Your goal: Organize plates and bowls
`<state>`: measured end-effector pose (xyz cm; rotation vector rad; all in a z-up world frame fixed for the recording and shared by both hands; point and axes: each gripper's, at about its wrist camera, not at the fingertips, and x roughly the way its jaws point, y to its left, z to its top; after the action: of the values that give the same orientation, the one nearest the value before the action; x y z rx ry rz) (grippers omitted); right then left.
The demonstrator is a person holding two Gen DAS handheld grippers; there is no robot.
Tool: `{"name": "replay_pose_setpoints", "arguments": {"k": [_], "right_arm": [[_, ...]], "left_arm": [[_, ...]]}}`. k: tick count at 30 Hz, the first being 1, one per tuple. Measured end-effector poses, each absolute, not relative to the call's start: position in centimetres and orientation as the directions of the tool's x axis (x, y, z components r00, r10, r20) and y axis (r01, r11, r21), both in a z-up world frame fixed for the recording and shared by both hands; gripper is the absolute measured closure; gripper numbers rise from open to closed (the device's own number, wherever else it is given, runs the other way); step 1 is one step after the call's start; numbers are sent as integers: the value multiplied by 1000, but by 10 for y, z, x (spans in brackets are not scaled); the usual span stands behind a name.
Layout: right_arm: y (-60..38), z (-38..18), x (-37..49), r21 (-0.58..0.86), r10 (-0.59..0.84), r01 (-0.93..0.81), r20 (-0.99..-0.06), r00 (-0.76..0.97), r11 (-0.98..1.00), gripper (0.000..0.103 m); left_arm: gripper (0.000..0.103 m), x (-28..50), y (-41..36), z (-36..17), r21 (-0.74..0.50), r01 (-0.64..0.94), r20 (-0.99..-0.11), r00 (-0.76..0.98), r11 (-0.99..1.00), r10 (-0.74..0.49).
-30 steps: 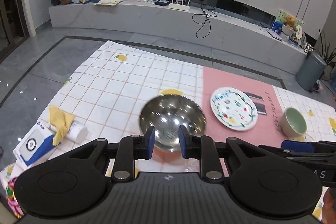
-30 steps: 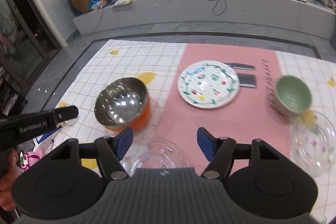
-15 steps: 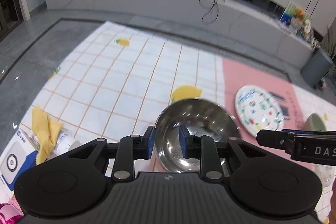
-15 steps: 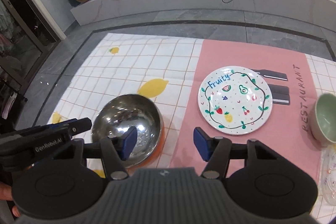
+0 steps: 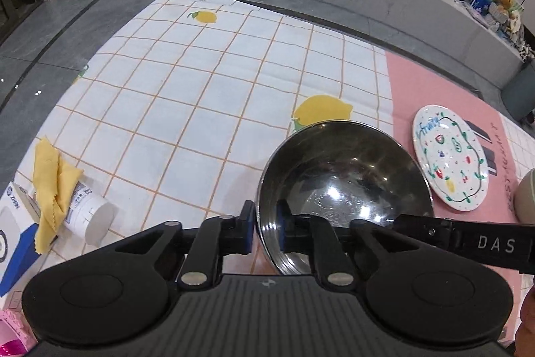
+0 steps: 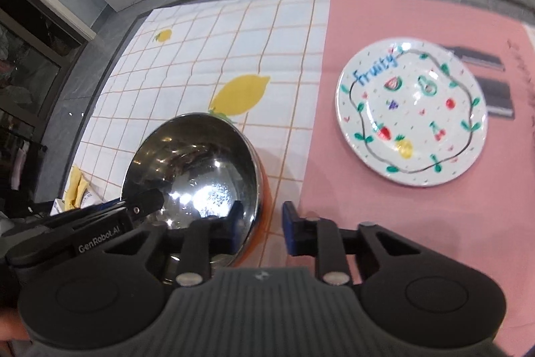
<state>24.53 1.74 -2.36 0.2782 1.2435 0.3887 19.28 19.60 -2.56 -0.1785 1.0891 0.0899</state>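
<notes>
Grey tiled floor (image 5: 83, 32) carries a lemon-print checked cloth (image 5: 207, 82) and, touching its right edge, a pink mat (image 6: 367, 216). On the mat lies the fruit-painted plate (image 6: 412, 112). At the cloth's left edge, a yellow rag (image 5: 53, 189) drapes over a white canister (image 5: 88, 216) beside a blue-and-white box (image 5: 15, 233).

Shiny steel bowl (image 5: 344, 186); fruit-patterned white plate (image 6: 411, 112).

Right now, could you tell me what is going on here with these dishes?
A person is tidying dishes with two handheld grippers. The left gripper is clamped on the near rim of the steel bowl. The right gripper is open around the bowl's right rim. The fruit-pattern plate lies untouched on the pink mat.
</notes>
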Motion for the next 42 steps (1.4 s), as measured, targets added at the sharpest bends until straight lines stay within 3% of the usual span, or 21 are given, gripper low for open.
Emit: {"name": "replay_pose_setpoints", "arguments": {"k": [2,8,24,33,42], "right_arm": [[18,-26,247,424,441,-121,-860,257,897,90],[14,-20,244,426,433,-85,-866,250,901,92],[-83,94,130,463,475,-122,-809,346,878,92],[-150,104,59,445,434,-66,-813,389,893,92],[-186,73,18,472,421,16,-801,425,882,91]], "left_arm": [[97,193,196,-26,-87,-171,-889,459,981,1],[98,187,196,-19,-112,-193,-890,455,975,-12],[96,84,120,101,-191,-111,-828,551,975,-99],[96,33,66,100,-224,-28,-833,524,974,-177],[96,6,41,70,-271,-36,-840,497,962,-218]]}}
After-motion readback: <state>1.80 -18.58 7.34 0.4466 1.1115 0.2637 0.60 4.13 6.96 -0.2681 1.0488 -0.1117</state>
